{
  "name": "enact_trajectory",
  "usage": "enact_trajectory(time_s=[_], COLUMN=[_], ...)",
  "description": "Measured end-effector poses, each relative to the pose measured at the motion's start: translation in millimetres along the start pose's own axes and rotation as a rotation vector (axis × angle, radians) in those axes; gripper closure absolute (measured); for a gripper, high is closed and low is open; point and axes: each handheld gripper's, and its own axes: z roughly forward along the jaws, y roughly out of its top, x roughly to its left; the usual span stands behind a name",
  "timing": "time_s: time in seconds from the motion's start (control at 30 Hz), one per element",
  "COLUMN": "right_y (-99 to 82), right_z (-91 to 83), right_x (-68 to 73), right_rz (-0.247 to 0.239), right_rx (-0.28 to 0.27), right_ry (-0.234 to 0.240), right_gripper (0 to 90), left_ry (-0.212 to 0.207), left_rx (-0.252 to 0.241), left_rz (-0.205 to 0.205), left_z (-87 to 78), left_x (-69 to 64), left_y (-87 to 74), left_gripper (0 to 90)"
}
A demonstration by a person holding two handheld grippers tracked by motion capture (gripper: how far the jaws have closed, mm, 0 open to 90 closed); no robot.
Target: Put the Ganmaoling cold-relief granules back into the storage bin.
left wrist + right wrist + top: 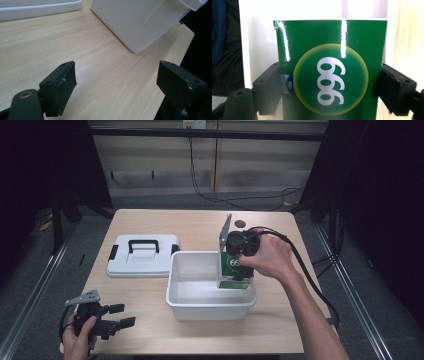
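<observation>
While I hold the green box (329, 72) printed with "999" in a yellow-ringed circle, it sits at the right end of the white plastic bin (175, 292), its lower part down inside the walls. My right gripper (239, 270) has a jaw pressed against each side of the carton, closed on it. I cannot tell whether the box's bottom already rests on the bin floor.

My worry is the glossy cardboard: if the jaws pinch only the smooth side panels, the box could slide down or twist as I lower it, or tip against the bin's right wall if I let go too soon. Squeezing harder might dent the panels instead.

My left gripper (116, 316) hangs low over the wooden table (280, 330) at its front left corner, jaws spread wide, nothing between them, pointing toward the bin's near corner. Beyond it, the bin's white lid (142, 262) with its black handle lies flat just left of the bin.
</observation>
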Motion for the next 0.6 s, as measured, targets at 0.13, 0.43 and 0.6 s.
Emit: enact_trajectory(time_s=[0.13,0.43,0.6], right_y=[-0.7,-4.4,-1.6], right_z=[3.5,15.7,22.2], right_x=[-0.6,-3.5,-4.5], right_rz=[0.003,0.015,0.008], right_rx=[0.002,0.027,0.049], right_ry=[0.011,0.027,0.029], right_gripper=[16.3,16.3,16.2], left_ry=[0.0,-0.001,-0.001], left_rx=[-0.001,0.0,0.0], left_rz=[-0.002,-0.001,0.001], left_z=[0.0,0.0,-0.1], left_x=[0.0,0.1,0.1], left_y=[0.0,0.0,0.1], left_gripper=[16.0,16.0,16.0])
